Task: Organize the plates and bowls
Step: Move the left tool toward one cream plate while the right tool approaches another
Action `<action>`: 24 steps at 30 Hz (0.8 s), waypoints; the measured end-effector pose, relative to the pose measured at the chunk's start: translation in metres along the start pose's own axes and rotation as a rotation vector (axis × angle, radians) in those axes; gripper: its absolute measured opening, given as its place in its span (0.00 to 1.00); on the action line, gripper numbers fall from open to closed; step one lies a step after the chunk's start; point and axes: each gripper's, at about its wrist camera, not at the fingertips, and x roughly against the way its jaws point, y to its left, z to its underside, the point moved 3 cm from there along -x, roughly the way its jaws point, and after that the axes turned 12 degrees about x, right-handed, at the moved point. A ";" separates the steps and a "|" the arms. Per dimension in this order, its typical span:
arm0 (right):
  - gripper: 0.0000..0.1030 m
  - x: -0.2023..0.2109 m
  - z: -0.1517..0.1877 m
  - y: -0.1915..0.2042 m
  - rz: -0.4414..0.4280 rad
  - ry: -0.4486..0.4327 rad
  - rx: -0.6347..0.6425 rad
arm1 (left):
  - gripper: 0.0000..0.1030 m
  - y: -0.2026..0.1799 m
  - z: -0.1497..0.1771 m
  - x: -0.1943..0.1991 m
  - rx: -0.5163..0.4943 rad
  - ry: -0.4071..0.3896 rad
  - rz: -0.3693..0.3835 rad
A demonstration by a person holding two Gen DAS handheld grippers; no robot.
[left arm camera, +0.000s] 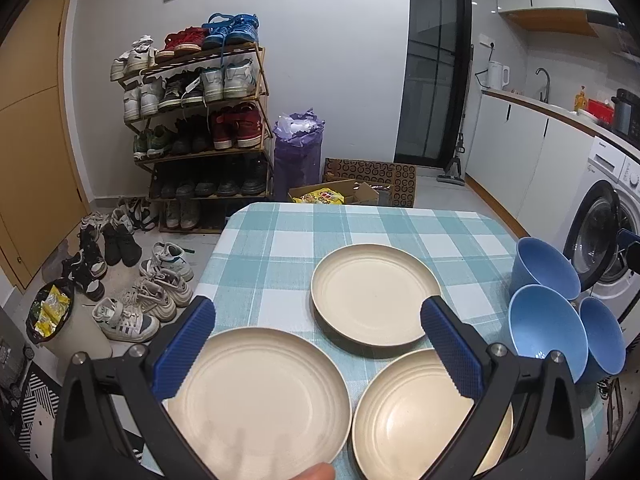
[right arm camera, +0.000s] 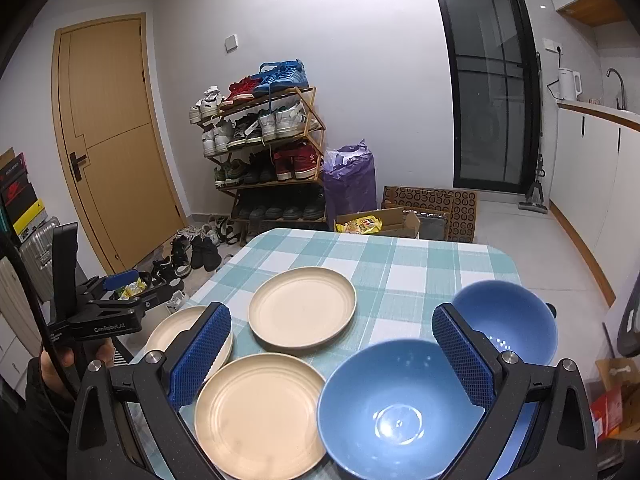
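Note:
Three cream plates lie on the checked tablecloth (left arm camera: 280, 240): one near left (left arm camera: 260, 400), one near right (left arm camera: 400, 420), one farther back (left arm camera: 374, 294). Three blue bowls (left arm camera: 546, 322) cluster at the table's right edge. My left gripper (left arm camera: 316, 320) hovers open over the two near plates, holding nothing. In the right wrist view my right gripper (right arm camera: 332, 320) is open above the near plate (right arm camera: 260, 412) and the near bowl (right arm camera: 396, 404), with a second bowl (right arm camera: 508, 320) behind. The left gripper (right arm camera: 120, 300) shows at the table's left side, held by a hand (right arm camera: 60, 364).
Beyond the table's far edge stand a shoe rack (right arm camera: 272, 152), a purple bag (right arm camera: 350, 180) and cardboard boxes (right arm camera: 432, 212). Loose shoes (left arm camera: 152, 292) cover the floor to the left. A washing machine (left arm camera: 608, 232) and kitchen counter (left arm camera: 540, 108) are on the right.

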 end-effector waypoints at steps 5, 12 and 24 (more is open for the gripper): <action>1.00 -0.014 -0.010 0.001 -0.008 0.025 0.014 | 1.00 0.003 -0.008 -0.012 0.011 0.009 -0.006; 1.00 -0.038 -0.021 -0.001 -0.015 0.046 0.009 | 1.00 0.007 -0.016 -0.028 0.007 0.020 -0.009; 1.00 -0.084 -0.028 -0.007 -0.031 0.106 -0.015 | 1.00 0.004 -0.020 -0.053 0.009 0.084 0.033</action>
